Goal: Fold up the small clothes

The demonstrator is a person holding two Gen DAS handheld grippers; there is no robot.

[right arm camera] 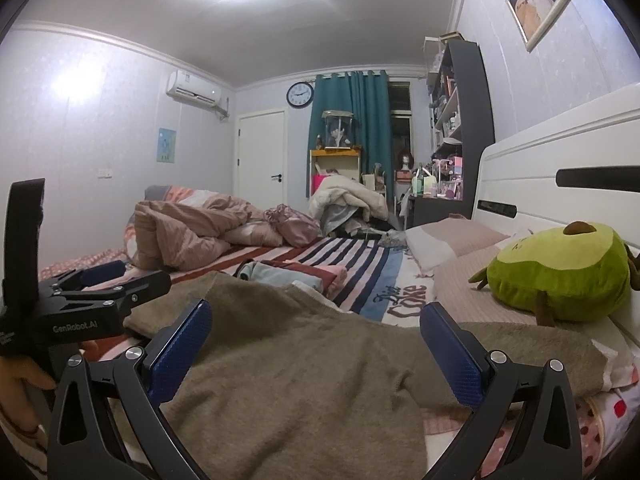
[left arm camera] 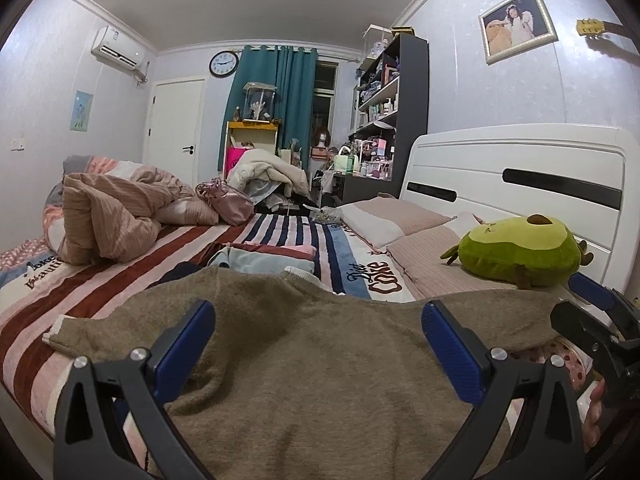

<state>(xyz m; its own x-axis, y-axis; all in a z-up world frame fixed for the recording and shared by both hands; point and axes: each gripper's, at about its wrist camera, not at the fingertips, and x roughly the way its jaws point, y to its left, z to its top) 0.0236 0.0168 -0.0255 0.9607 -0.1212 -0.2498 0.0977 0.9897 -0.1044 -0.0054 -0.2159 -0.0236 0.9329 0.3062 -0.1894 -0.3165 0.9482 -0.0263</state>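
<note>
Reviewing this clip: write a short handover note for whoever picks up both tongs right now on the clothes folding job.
Left tongs: open, holding nothing, low over the brown sweater.
Right tongs: open, holding nothing, over the same sweater.
Things: the sweater lies spread flat on the striped bedsheet at the near edge of the bed, one sleeve out to the left, the other toward the avocado plush toy. A stack of folded clothes sits just beyond it.
Done: some pieces already folded and stacked.
Left: the sweater shows no fold yet; fold it, probably sleeves first, then add it to the stack.
</note>
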